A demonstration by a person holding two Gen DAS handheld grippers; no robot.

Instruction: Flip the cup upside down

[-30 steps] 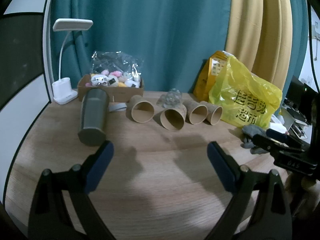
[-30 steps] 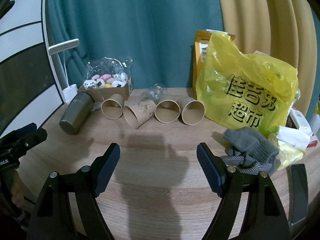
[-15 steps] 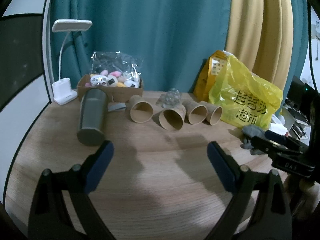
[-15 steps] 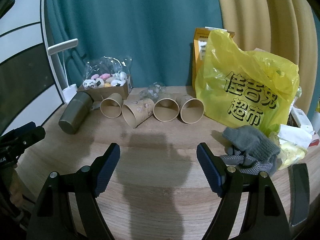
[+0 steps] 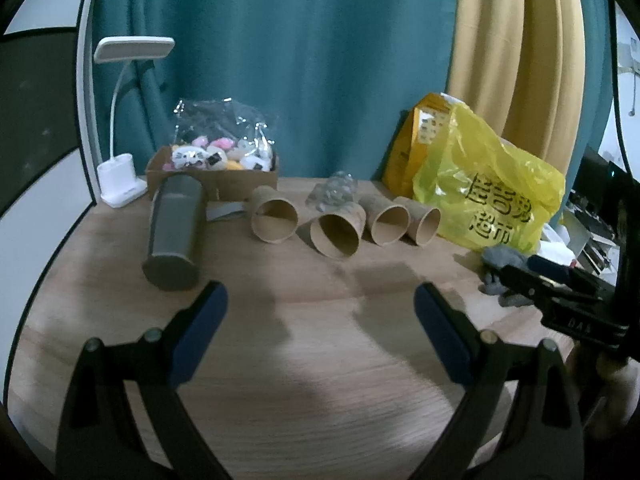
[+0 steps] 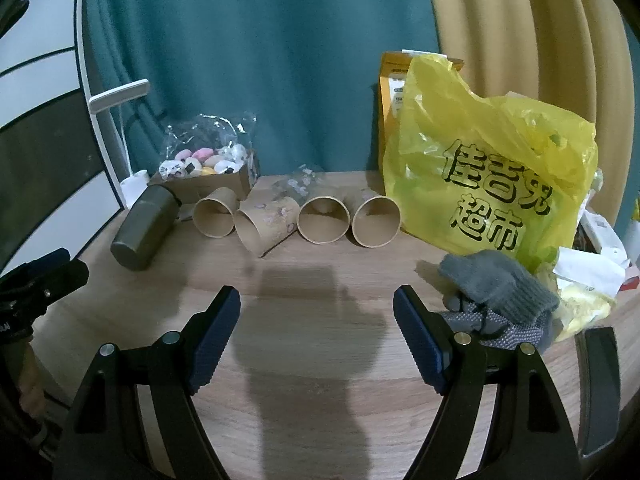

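Several brown paper cups lie on their sides in a row on the wooden table, mouths toward me: the leftmost cup [image 5: 274,219] [image 6: 214,218], a printed cup [image 5: 335,235] [image 6: 266,228], a third cup [image 5: 387,221] [image 6: 323,219] and the rightmost cup [image 5: 422,224] [image 6: 376,221]. My left gripper [image 5: 320,300] is open and empty, well short of the row. My right gripper [image 6: 317,305] is open and empty, also short of the cups. Each gripper shows at the edge of the other's view.
A dark metal tumbler [image 5: 174,236] lies on its side left of the cups. Behind are a snack box [image 5: 212,172], a white lamp [image 5: 122,184] and crumpled plastic [image 5: 334,194]. A yellow bag [image 6: 492,184] and grey gloves [image 6: 496,284] sit at right.
Both grippers have drifted slightly; the cups sit a little lower and nearer in the views. Jaws stay open, nothing was touched.
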